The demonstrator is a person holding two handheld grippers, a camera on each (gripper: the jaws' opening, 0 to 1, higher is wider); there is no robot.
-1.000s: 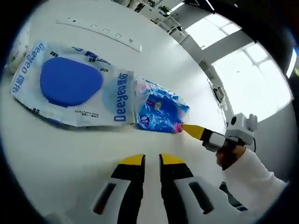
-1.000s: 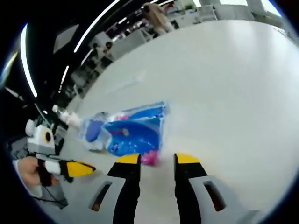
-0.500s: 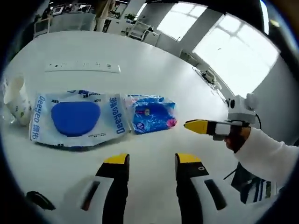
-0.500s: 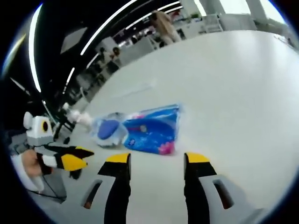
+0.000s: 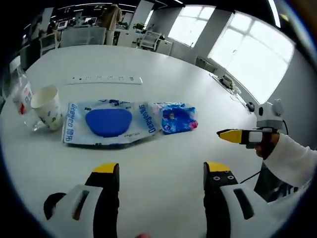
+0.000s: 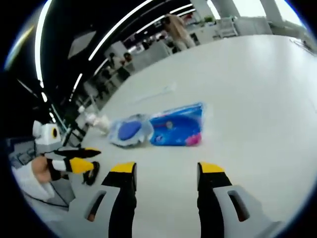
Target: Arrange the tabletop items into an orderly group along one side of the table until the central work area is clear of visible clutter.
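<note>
Open-plan office, white table (image 5: 163,163). Wipes pack (image 5: 110,124), small blue packet (image 5: 177,119) touching beside it, paper cup (image 5: 47,108) opposite, are lining up. Left gripper (image 5: 161,171) and right gripper (image 6: 166,168) are hovering empty, jaws spread.

Legible text: little. Wet-wipes pack (image 5: 109,123), on bench ahead of left tongs (image 5: 161,171): blue print either side of blue lid, too small/distorted to read for certain. Small blue packet (image 5: 179,118) just right of it: label print illegible. Paper cup (image 5: 48,108), far left: markings unreadable.
</note>
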